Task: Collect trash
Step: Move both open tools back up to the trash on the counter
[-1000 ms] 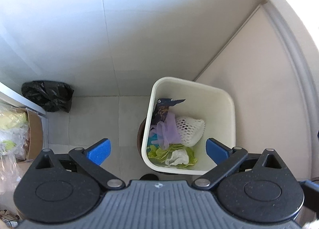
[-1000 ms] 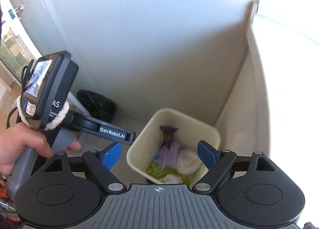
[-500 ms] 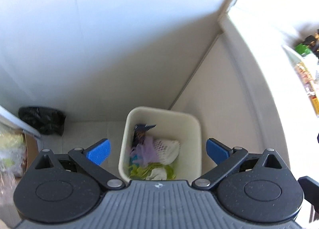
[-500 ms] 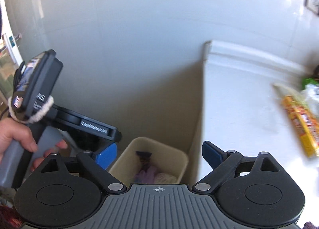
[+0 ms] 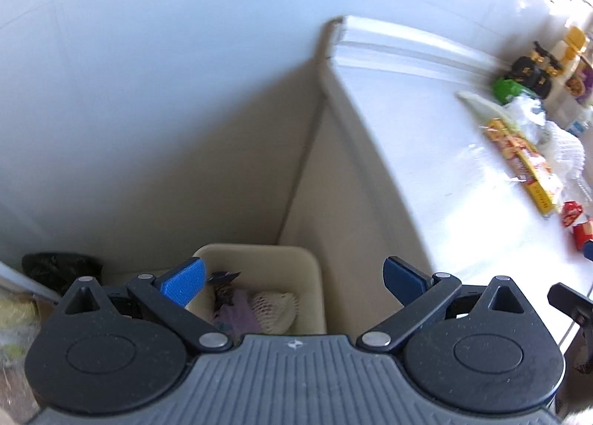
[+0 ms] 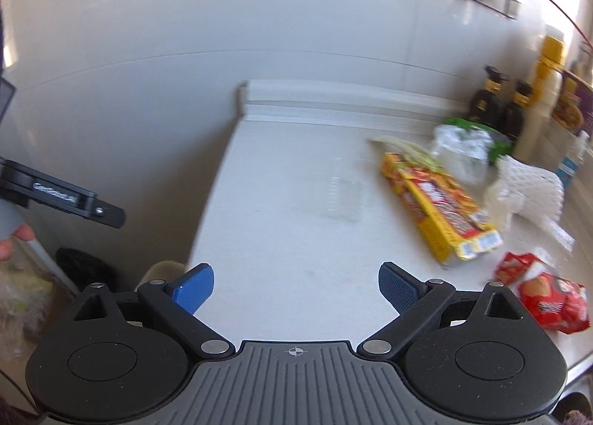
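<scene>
Right jaws: the right gripper (image 6: 295, 286) stands wide and empty above the near tabletop (image 6: 281, 202); its jaws have just been opening, nothing between them, probably readying for the next piece.
Left jaws: the left gripper (image 5: 292, 278) is wide and empty too, hanging over the bin (image 5: 259, 258).
Bin: on the floor beside the tabletop's end, already holding wrappers and a foam net.
Trash left: yellow box (image 6: 439, 202), red snack bag (image 6: 545, 297), white foam net (image 6: 526, 189), crumpled plastic (image 6: 463, 150), all to the right.
Nearby: dark bottles (image 6: 500, 106) stand against the wall behind the litter.
In the way: nothing I can see; bare tabletop lies between jaws and box.
</scene>
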{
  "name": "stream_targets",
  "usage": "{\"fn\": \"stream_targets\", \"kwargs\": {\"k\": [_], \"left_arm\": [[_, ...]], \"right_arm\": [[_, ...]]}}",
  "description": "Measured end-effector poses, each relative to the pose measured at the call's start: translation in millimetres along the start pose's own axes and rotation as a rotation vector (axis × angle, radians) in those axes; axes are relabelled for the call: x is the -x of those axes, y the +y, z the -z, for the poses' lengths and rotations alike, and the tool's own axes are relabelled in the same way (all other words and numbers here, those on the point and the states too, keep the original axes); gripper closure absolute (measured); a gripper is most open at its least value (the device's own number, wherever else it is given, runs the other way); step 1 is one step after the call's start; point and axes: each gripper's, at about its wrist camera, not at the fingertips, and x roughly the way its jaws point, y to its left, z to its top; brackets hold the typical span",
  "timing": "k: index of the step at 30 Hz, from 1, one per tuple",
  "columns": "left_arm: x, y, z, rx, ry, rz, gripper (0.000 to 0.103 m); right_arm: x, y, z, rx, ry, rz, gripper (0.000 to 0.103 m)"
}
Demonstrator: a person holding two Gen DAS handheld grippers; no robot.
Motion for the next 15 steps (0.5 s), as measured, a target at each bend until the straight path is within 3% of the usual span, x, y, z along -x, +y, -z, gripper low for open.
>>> {"fn": "stream_targets", "kwargs": {"k": [15], "left_arm": [[-34.4,-124.9,-68.4,-0.202,-0.096,0.221,0.001]], "right_arm": [[-6.5,-111.2,-17.0,-0.161,-0.073,0.137,0.006]]}}
